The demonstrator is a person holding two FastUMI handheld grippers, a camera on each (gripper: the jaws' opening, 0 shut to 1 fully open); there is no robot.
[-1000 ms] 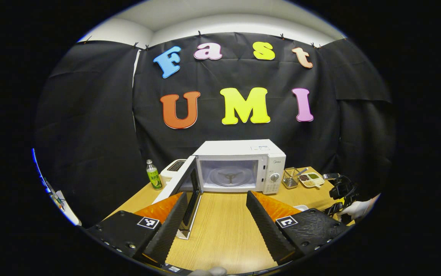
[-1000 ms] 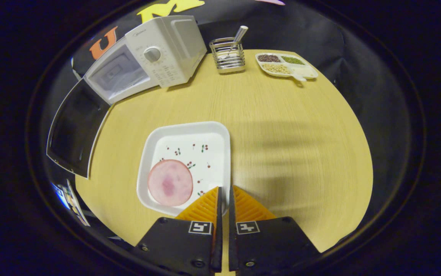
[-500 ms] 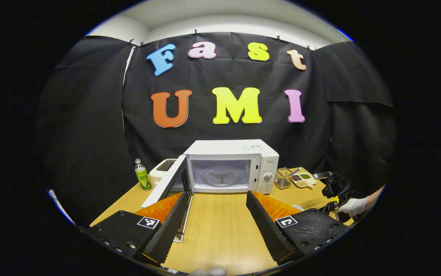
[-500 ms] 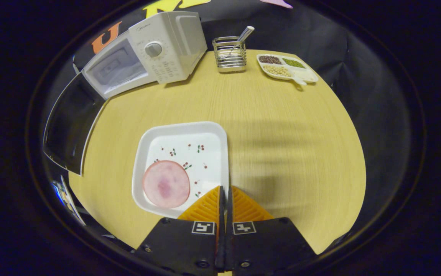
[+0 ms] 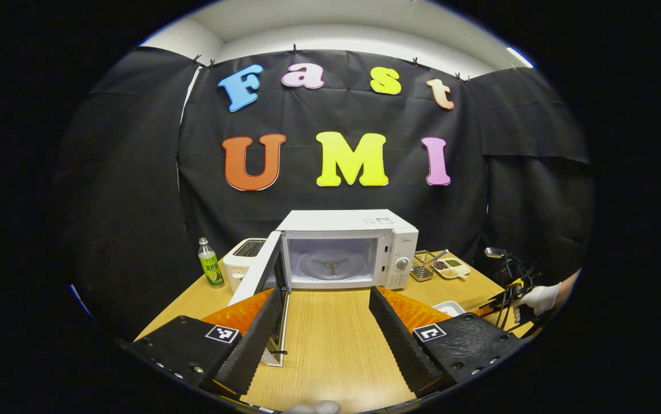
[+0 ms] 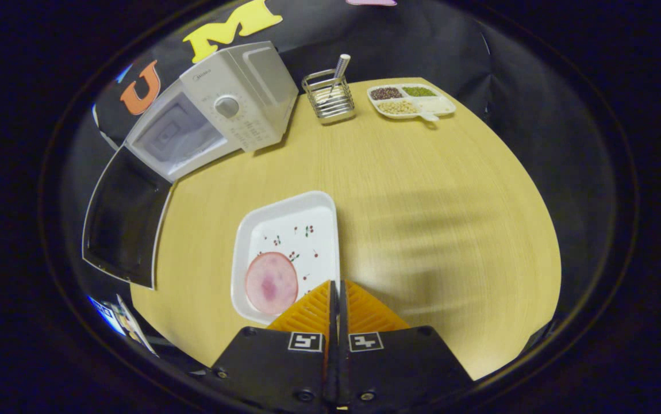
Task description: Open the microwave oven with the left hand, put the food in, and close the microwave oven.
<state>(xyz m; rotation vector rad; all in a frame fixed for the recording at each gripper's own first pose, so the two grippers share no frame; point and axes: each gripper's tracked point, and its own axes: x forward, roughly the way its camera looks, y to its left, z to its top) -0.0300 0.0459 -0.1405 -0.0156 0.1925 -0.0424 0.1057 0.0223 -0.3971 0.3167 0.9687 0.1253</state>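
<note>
Now my left gripper [image 5: 326,322] hangs wide open and empty before the microwave [image 5: 346,248], its door [image 5: 266,276] swung out. My right gripper [image 6: 335,296] is clamped on the rim of the white plate [image 6: 284,230] carrying the ham slice [image 6: 271,283] on the surface [image 6: 422,190].
</note>
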